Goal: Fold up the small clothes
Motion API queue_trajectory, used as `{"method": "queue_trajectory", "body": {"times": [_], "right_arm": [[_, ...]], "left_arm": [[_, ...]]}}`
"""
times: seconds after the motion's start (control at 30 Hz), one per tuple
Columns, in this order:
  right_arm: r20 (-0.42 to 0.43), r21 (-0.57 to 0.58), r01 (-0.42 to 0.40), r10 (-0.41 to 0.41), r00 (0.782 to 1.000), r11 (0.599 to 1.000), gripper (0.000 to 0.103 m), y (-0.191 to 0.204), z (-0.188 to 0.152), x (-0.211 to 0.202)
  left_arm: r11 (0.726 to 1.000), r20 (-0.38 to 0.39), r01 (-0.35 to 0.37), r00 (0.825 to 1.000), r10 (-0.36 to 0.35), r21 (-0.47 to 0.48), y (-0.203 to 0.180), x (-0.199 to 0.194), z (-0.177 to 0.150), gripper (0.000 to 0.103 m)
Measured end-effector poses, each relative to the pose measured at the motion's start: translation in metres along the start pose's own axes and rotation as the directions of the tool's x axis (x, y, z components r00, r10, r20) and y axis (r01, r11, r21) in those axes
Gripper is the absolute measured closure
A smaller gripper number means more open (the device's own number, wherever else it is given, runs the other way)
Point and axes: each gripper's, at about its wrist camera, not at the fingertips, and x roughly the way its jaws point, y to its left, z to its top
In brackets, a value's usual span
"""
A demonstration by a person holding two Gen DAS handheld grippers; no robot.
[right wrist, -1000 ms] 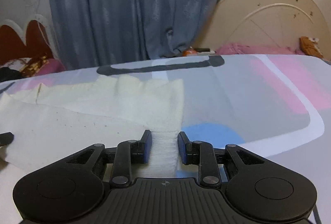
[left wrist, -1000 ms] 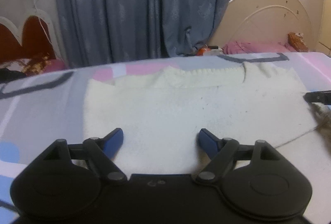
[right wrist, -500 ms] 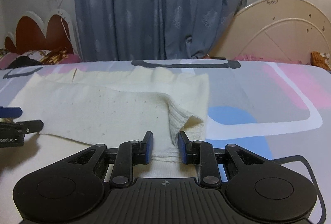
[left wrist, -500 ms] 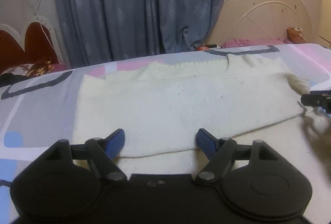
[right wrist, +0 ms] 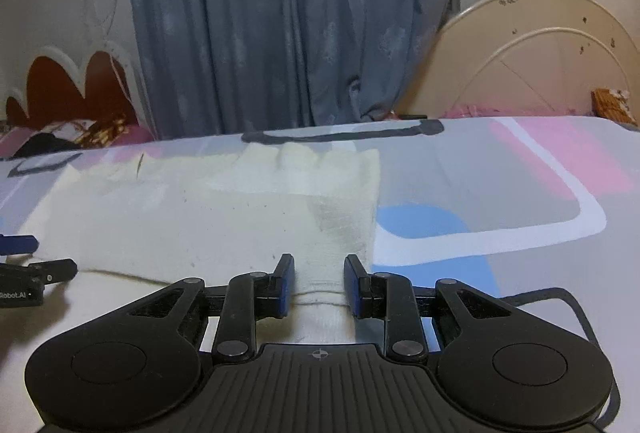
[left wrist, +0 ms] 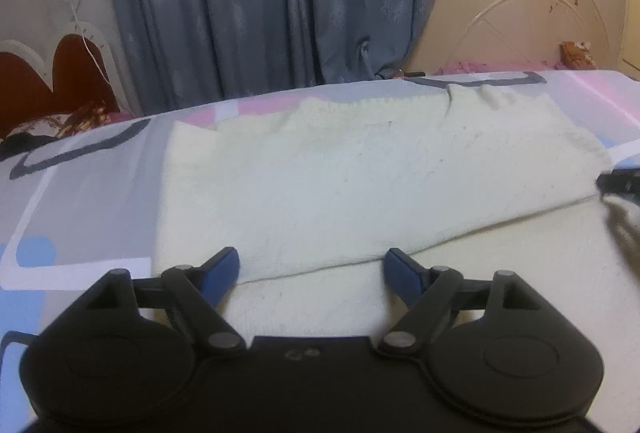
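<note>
Left wrist: cream sweater (left wrist: 360,193), seemingly folded.

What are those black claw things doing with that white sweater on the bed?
A person is folding a cream sweater on a patterned bedsheet, holding a gripper in each hand. One layer is already folded over the rest. The left gripper is wide open at the folded edge, holding nothing. The right gripper is partly open, with the sweater's right edge lying between its fingers.

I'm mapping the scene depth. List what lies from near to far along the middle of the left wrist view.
left gripper → folded edge of the cream garment → patterned bedsheet → blue curtain
</note>
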Motion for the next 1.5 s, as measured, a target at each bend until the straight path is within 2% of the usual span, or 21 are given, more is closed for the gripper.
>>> {"method": "queue_trajectory", "body": {"times": [0.17,0.27,0.37,0.57,0.83,0.93,1.07,1.2,1.33,1.5], "right_arm": [[0.027,0.021,-0.027,0.026,0.999,0.999,0.076,-0.004,0.002,-0.008],[-0.02,-0.009,-0.016,0.016,1.0,1.0,0.077,-0.002,0.002,-0.001],[0.003,0.006,-0.032,0.032,0.999,0.999,0.077,-0.005,0.006,-0.008],[-0.006,0.016,-0.064,0.064,0.998,0.998,0.076,-0.012,0.005,-0.022],[-0.023,0.018,-0.065,0.065,0.998,0.998,0.076,-0.022,-0.007,-0.05],[-0.034,0.024,-0.074,0.075,0.997,0.997,0.076,-0.021,-0.017,-0.068],[-0.059,0.083,-0.097,0.102,0.993,0.992,0.076,-0.022,-0.04,-0.103],[-0.151,0.14,-0.065,0.086,0.985,0.988,0.076,-0.025,-0.078,-0.147],[-0.217,0.195,-0.029,0.072,0.973,0.98,0.076,-0.026,-0.111,-0.181],[-0.223,0.288,-0.029,0.097,0.97,0.957,0.076,-0.029,-0.134,-0.218]], "left_arm": [[1.0,-0.013,-0.028,1.0,0.028,0.007,-0.002,-0.005,0.002,0.024],[0.999,-0.032,-0.044,0.999,0.044,0.003,-0.004,-0.006,0.002,0.024],[0.998,-0.039,-0.055,0.998,0.055,0.01,-0.007,-0.011,0.003,0.025],[0.997,-0.059,-0.073,0.996,0.072,-0.014,-0.01,-0.017,0.002,0.026],[0.999,-0.052,-0.046,0.998,0.046,0.007,-0.024,-0.034,-0.009,0.026],[1.0,-0.043,-0.03,0.999,0.031,0.009,-0.022,-0.054,-0.025,0.026],[0.999,-0.038,-0.037,0.999,0.037,0.002,-0.012,-0.098,-0.064,0.026],[0.999,-0.084,-0.042,0.996,0.04,-0.027,0.003,-0.14,-0.112,0.026],[0.996,-0.114,-0.044,0.993,0.034,-0.083,0.019,-0.175,-0.143,0.026],[0.994,-0.152,-0.004,0.988,-0.013,-0.112,0.031,-0.201,-0.164,0.028]]}}
